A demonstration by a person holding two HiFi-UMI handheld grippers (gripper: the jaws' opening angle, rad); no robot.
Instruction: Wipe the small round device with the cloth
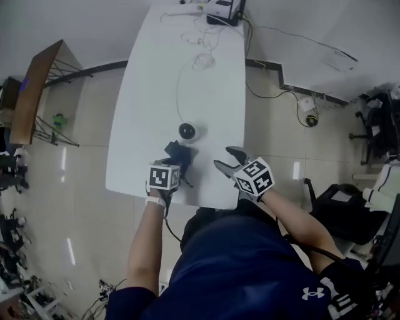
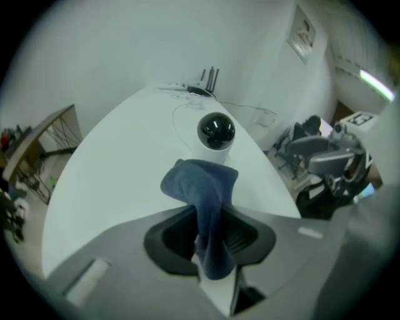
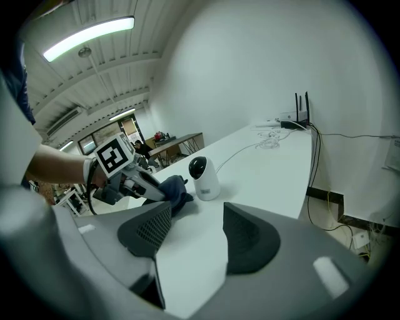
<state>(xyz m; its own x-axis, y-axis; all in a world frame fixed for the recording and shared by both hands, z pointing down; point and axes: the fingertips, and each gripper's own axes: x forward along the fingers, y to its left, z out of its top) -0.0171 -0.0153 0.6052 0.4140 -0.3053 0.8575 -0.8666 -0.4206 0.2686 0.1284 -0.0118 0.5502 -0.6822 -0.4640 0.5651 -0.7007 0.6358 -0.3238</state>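
Observation:
The small round device (image 1: 187, 132) is a white camera with a black dome face, standing on the white table (image 1: 150, 94); it also shows as device (image 2: 215, 132) and device (image 3: 204, 177). A dark blue cloth (image 2: 208, 200) is pinched between the jaws of my left gripper (image 2: 211, 240), its free end bunched just short of the device. In the head view the left gripper (image 1: 177, 161) and cloth (image 1: 179, 152) sit just near of the device. My right gripper (image 1: 226, 159) hovers to the right, jaws apart with nothing between them (image 3: 190, 231).
A white cable (image 1: 179, 87) runs from the device to the table's far end, where a router (image 1: 222, 9) and coiled wires (image 1: 203, 60) lie. The table's near edge (image 1: 175, 200) is just below both grippers. Office chairs (image 1: 340, 209) stand at right.

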